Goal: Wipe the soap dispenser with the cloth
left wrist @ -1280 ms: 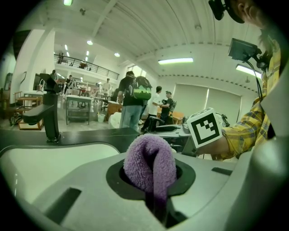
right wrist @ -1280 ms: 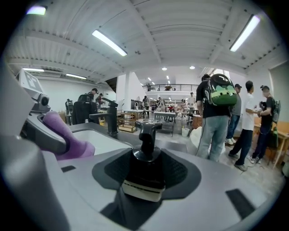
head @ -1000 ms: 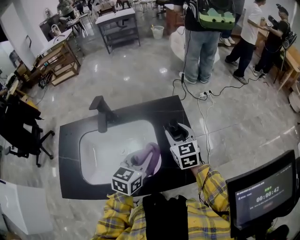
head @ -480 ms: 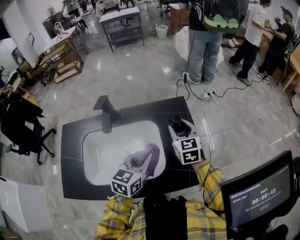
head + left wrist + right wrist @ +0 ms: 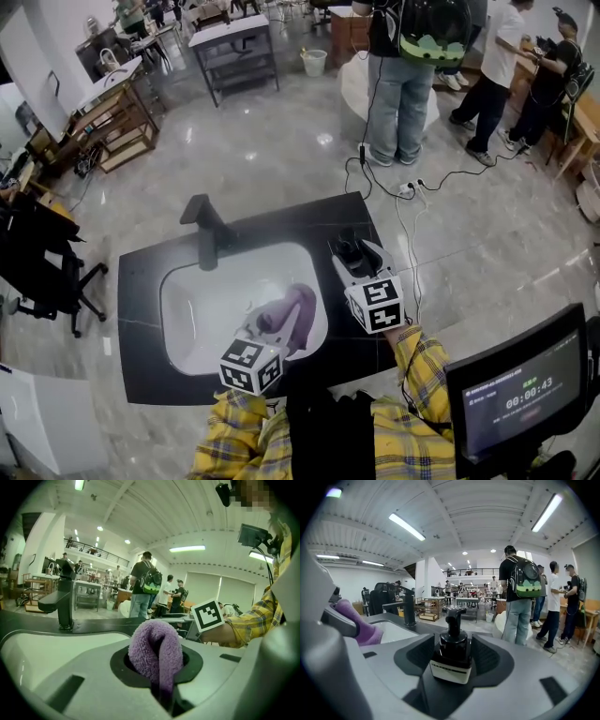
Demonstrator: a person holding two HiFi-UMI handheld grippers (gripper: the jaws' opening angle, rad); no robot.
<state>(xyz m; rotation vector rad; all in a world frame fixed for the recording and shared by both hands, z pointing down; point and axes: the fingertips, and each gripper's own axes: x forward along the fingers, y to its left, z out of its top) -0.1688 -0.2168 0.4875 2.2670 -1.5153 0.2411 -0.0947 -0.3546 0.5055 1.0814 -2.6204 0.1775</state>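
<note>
Left gripper (image 5: pixel 270 324) was clamped on the purple cloth (image 5: pixel 155 654), which bulged up in a folded loop between its jaws and hung over the front right part of the white basin (image 5: pixel 202 305). Right gripper (image 5: pixel 355 256) sat over the counter's right side; its jaws had just been opening, with the soap dispenser (image 5: pixel 451 654) between them and the pads close on either side but not clearly pressing. Dispenser: black pump bottle with a pale band at the base, upright on the black counter (image 5: pixel 141 272), right of the basin and near the back right corner. The counter was a dark slab standing free in the room, with the basin sunk into it and a black angular faucet (image 5: pixel 201 229) at the basin's back left. The floor (image 5: pixel 281 150) was glossy grey stone with light glare, and white cables (image 5: pixel 412 187) trailed across it behind the counter to a power strip. A person with a green backpack (image 5: pixel 405 75) stood beyond the counter, with two more people at the far right. A metal shelf table (image 5: pixel 234 52) and a white bin (image 5: pixel 315 63) stood at the back, wooden racks (image 5: pixel 122 122) and a black office chair (image 5: pixel 37 253) to the left. A monitor (image 5: pixel 520 394) was at lower right, by the yellow plaid sleeve (image 5: pixel 417 370).
</note>
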